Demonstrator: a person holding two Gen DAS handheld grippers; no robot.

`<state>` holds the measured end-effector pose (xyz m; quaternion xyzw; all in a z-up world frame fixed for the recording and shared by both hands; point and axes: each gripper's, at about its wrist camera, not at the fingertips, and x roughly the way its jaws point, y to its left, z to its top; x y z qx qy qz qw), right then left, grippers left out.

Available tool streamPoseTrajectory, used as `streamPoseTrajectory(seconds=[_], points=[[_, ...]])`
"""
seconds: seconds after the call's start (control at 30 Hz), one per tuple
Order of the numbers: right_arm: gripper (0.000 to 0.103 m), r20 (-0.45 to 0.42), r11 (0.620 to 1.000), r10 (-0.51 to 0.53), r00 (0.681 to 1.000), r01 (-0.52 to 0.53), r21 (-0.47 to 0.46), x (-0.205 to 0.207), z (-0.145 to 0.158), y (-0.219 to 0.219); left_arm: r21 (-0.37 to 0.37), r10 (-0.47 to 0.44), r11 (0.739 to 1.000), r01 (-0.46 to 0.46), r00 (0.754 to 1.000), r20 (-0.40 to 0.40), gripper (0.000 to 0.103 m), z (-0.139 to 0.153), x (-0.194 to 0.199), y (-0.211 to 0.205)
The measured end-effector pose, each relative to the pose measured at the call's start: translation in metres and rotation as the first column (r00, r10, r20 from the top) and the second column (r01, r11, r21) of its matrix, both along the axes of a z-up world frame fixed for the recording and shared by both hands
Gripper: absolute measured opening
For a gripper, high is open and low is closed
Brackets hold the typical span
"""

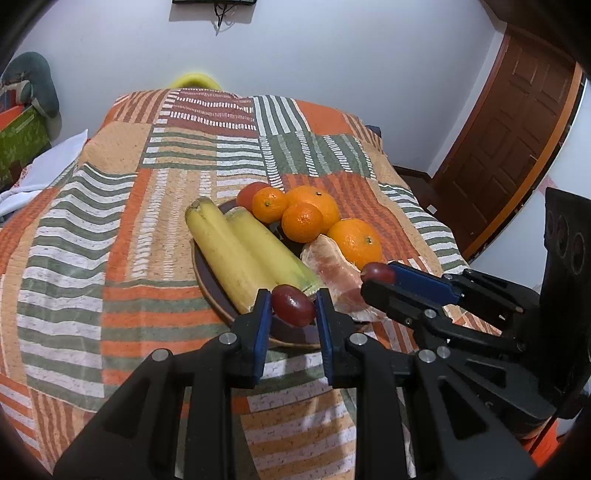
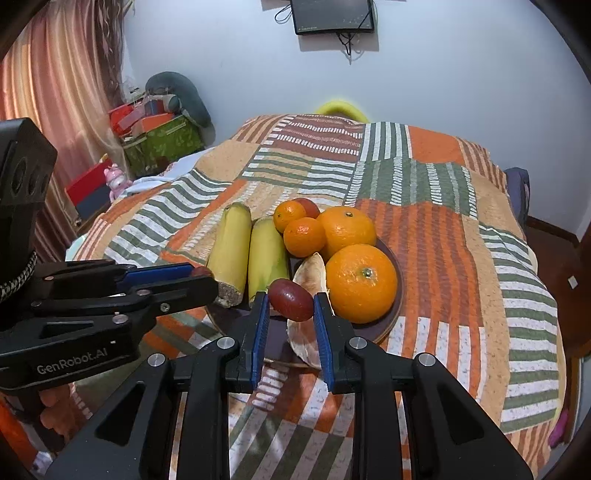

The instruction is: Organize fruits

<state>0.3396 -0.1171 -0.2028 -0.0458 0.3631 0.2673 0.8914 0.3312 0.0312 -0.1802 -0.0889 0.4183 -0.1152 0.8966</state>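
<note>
A dark round plate (image 1: 207,284) (image 2: 391,325) on the patterned bedspread holds two bananas (image 1: 236,251) (image 2: 243,247), several oranges (image 1: 354,240) (image 2: 360,282), a reddish fruit (image 1: 247,194) at the back and a peeled pomelo piece (image 1: 336,269) (image 2: 310,273). My left gripper (image 1: 292,303) is shut on a dark red grape (image 1: 293,304) above the plate's near rim. My right gripper (image 2: 290,301) is shut on another dark red grape (image 2: 291,300) just in front of the pomelo piece. Each gripper shows in the other's view, the right one (image 1: 376,275) and the left one (image 2: 201,273), both with a grape at the tips.
The striped orange, green and white bedspread (image 1: 110,221) (image 2: 461,240) covers the bed. A green box with clutter (image 2: 162,140) and a pink curtain (image 2: 55,85) stand at the left. A wooden door (image 1: 517,147) is at the right. A monitor (image 2: 332,14) hangs on the wall.
</note>
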Motion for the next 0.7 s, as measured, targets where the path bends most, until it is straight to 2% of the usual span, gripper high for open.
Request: streamPoseTrajectory(seconds=[0.07,0.13,0.3,0.43,0.53,0.7], points=[[0.037,-0.006,1.000,-0.007,1.000,0.007,0.003,0.001,0.000,-0.002,-0.012,0.006,1.000,-0.006,1.000,-0.011,0.026,-0.003,0.004,0.001],[0.046,0.002,1.000,-0.019,1.000,0.019,0.008,0.002,0.002,-0.004,-0.026,0.007,1.000,-0.008,1.000,-0.013,0.030,-0.003,0.005,0.002],[0.046,0.021,0.999,-0.036,0.999,0.036,0.015,0.000,0.009,-0.011,-0.024,0.020,1.000,-0.020,1.000,-0.002,0.030,0.001,0.002,0.004],[0.046,0.043,0.998,-0.060,0.997,0.058,0.031,-0.006,0.022,-0.020,-0.021,0.042,0.999,-0.041,0.999,0.035,0.030,0.019,-0.011,0.007],[0.046,0.069,0.996,-0.078,0.995,0.074,0.049,-0.016,0.039,-0.027,-0.019,0.063,0.998,-0.062,0.994,0.090,0.030,0.042,-0.028,0.011],[0.046,0.154,0.992,-0.112,0.982,0.100,0.081,-0.047,0.081,-0.040,0.018,0.092,0.995,-0.099,0.972,0.217,0.030,0.094,-0.067,0.014]])
